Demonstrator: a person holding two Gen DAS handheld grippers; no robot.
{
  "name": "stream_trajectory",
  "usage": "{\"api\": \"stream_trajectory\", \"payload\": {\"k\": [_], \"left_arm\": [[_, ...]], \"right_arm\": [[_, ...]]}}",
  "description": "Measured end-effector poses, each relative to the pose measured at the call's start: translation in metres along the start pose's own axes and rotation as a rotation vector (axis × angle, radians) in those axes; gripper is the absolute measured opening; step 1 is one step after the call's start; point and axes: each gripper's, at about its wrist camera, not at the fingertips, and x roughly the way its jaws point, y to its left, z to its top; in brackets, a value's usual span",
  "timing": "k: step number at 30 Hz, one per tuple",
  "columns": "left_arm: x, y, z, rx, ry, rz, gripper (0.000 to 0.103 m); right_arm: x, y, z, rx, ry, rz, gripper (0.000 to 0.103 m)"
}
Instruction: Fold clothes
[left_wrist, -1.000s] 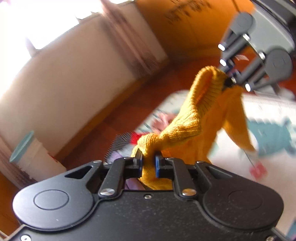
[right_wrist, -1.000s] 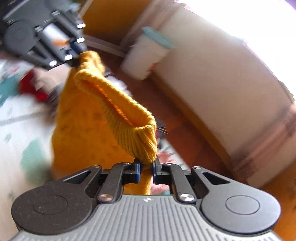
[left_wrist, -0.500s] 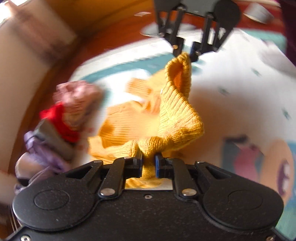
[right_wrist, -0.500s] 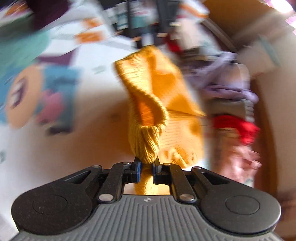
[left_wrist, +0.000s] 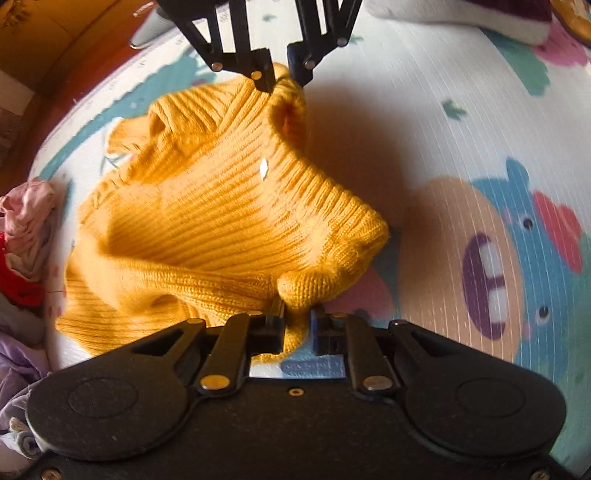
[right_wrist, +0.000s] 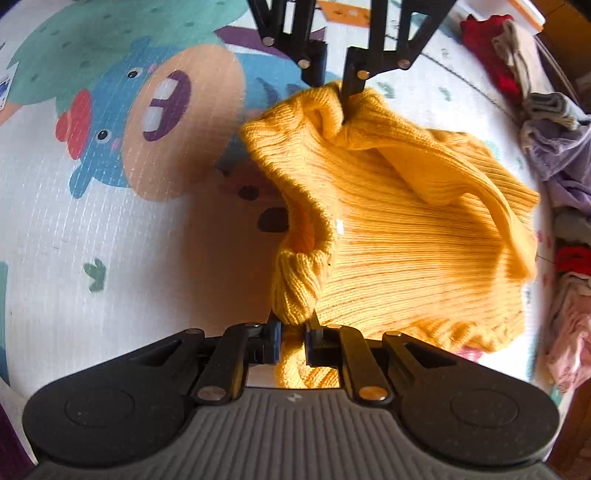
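Mustard-yellow ribbed knit fills both wrist views: a small sweater (left_wrist: 229, 206) held over a white play mat (left_wrist: 424, 122) printed with cartoon animals. The left tongs (left_wrist: 297, 326) are pressed together, pinching a bunched ribbed edge of the sweater at the bottom of the left view; the right tongs (right_wrist: 293, 334) are likewise closed on another ribbed edge of it, and each pair shows at the top of the other's view. Between the two grips the edge sags in a loose curve, and the body of the garment spreads in soft folds onto the mat, one sleeve (right_wrist: 458, 177) crumpled across it. A heap of other clothes (right_wrist: 561, 155), red, lilac, pink and grey, lies just beside the mat's edge. The knit looks thick, soft and light, with plenty of stretch, so it will likely drape and slump rather than hold a crease, and a thin pinch could slip or pull the ribbing out of shape. The firmer ribbed bands at hem, collar and cuffs look like the best places to take hold
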Motion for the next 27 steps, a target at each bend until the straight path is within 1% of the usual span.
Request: {"api": "stream_trajectory", "payload": {"k": [4, 6, 7, 8, 9, 10, 11, 12, 13, 14, 16, 18, 20, 21, 23, 27], "left_arm": [[0.004, -0.007, -0.004, 0.040, 0.030, -0.028, 0.010], [0.006, -0.006, -0.006, 0.028, 0.043, -0.045, 0.011], [0.008, -0.006, -0.006, 0.023, 0.050, -0.052, 0.011], [0.009, -0.006, -0.006, 0.018, 0.056, -0.059, 0.014], [0.009, -0.005, -0.006, 0.004, 0.059, -0.075, 0.023], [0.009, -0.005, -0.005, -0.010, 0.062, -0.092, 0.029], [0.007, 0.000, -0.005, -0.047, 0.063, -0.134, 0.044], [0.004, 0.006, -0.004, -0.084, 0.064, -0.175, 0.047], [0.000, 0.013, -0.004, -0.118, 0.063, -0.203, 0.047], [-0.005, 0.019, -0.003, -0.151, 0.061, -0.230, 0.047], [-0.017, 0.034, -0.003, -0.193, 0.066, -0.238, 0.047], [-0.031, 0.050, 0.000, -0.236, 0.069, -0.200, 0.047], [-0.044, 0.069, 0.003, -0.297, 0.079, -0.144, 0.049], [-0.049, 0.080, 0.004, -0.339, 0.079, -0.114, 0.051], [-0.059, 0.103, 0.006, -0.426, 0.078, -0.054, 0.051], [-0.071, 0.137, 0.013, -0.711, 0.065, 0.102, 0.052]], "right_arm": [[0.014, 0.014, 0.012, 0.010, 0.002, 0.044, 0.015], [0.022, 0.016, 0.015, -0.008, 0.005, 0.055, 0.017], [0.026, 0.018, 0.018, -0.012, 0.007, 0.059, 0.021], [0.029, 0.020, 0.021, -0.012, 0.009, 0.062, 0.023], [0.030, 0.019, 0.024, -0.007, 0.012, 0.065, 0.023], [0.028, 0.017, 0.026, -0.002, 0.015, 0.076, 0.023], [0.025, 0.012, 0.026, 0.013, 0.011, 0.100, 0.035], [0.020, 0.005, 0.026, 0.046, 0.000, 0.135, 0.043], [0.013, -0.004, 0.027, 0.083, -0.018, 0.164, 0.049], [0.005, -0.013, 0.027, 0.114, -0.038, 0.179, 0.049], [-0.011, -0.030, 0.026, 0.160, -0.057, 0.194, 0.050], [-0.025, -0.048, 0.021, 0.192, -0.066, 0.157, 0.050], [-0.039, -0.069, 0.013, 0.245, -0.054, 0.108, 0.050], [-0.046, -0.079, 0.008, 0.275, -0.047, 0.079, 0.050], [-0.068, -0.099, -0.006, 0.350, -0.043, 0.016, 0.050], [-0.121, -0.136, -0.042, 0.566, -0.098, -0.105, 0.050]]}}
